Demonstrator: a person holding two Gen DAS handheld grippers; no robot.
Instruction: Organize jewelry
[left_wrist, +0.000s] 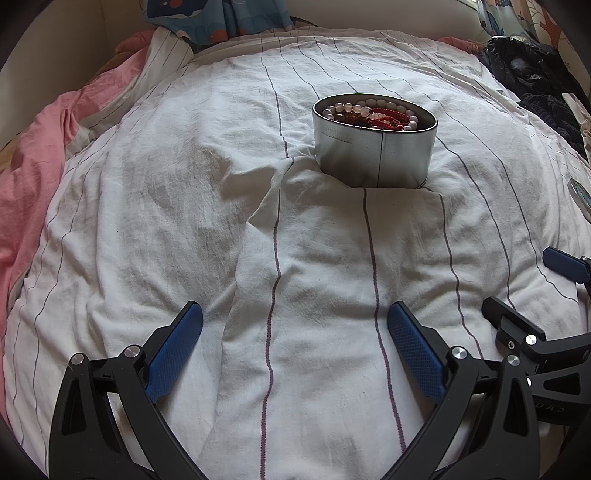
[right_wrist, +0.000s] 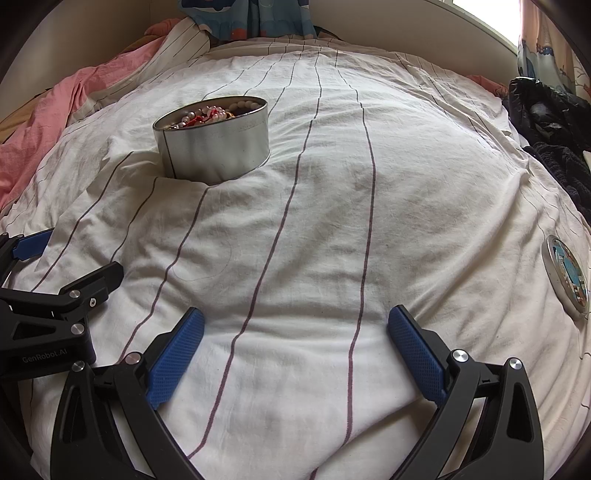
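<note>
Both my grippers gape wide and carry nothing. The tin (left_wrist: 373, 147) of beads (left_wrist: 369, 112) sits sunk in the quilt (left_wrist: 184, 206), ahead-right of my left gripper (left_wrist: 295, 332) and ahead-left of my right gripper (right_wrist: 295, 336). Its lid (right_wrist: 565, 277) lies nearer the right one.

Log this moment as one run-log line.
left tongs open, empty | right tongs open, empty | tin on duvet, uncovered, holding bead bracelets | lid lying apart, right
</note>
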